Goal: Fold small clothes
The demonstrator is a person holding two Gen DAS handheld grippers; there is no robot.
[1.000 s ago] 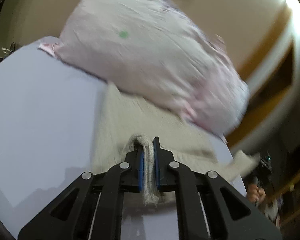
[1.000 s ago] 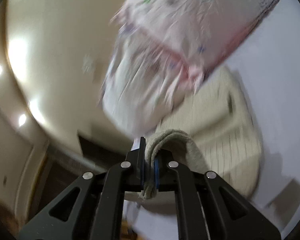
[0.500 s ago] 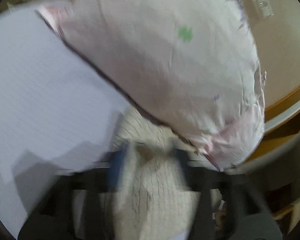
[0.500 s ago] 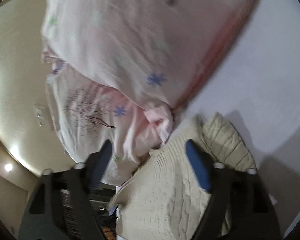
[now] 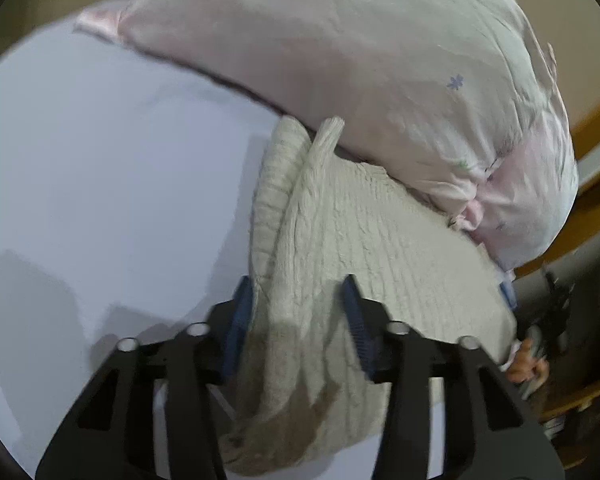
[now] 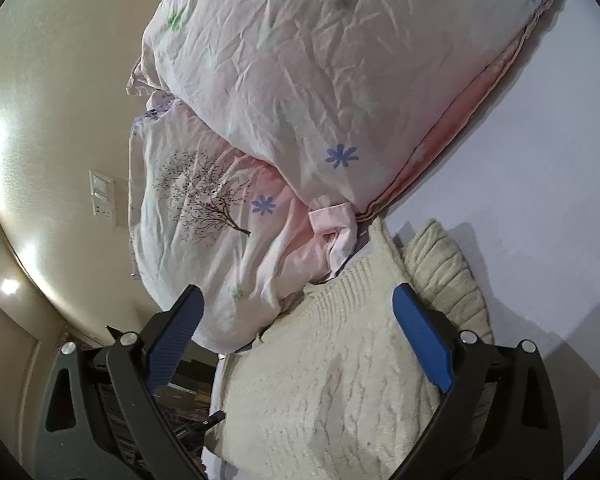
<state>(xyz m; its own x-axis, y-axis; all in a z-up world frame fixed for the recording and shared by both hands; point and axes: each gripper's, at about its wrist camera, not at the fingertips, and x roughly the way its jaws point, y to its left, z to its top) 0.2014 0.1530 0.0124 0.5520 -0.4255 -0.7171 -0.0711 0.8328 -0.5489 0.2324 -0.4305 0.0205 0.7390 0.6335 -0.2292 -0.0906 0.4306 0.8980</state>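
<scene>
Nearest the cameras, left gripper (image 5: 296, 312) spread astride a fold of the cream cable-knit sweater (image 5: 360, 264), pinching nothing; right gripper (image 6: 300, 344) spread wider above the same garment, also empty. Sweater lying folded on the pale lavender bed sheet (image 5: 100, 184), far edge tucked against the pink flower-printed pillow (image 6: 320, 80). Risks, likely: bulky knit springing open once released, ribbed hem slipping out sideways, or a closing finger snagging the loose weave and dragging the fold askew against the pillow.
</scene>
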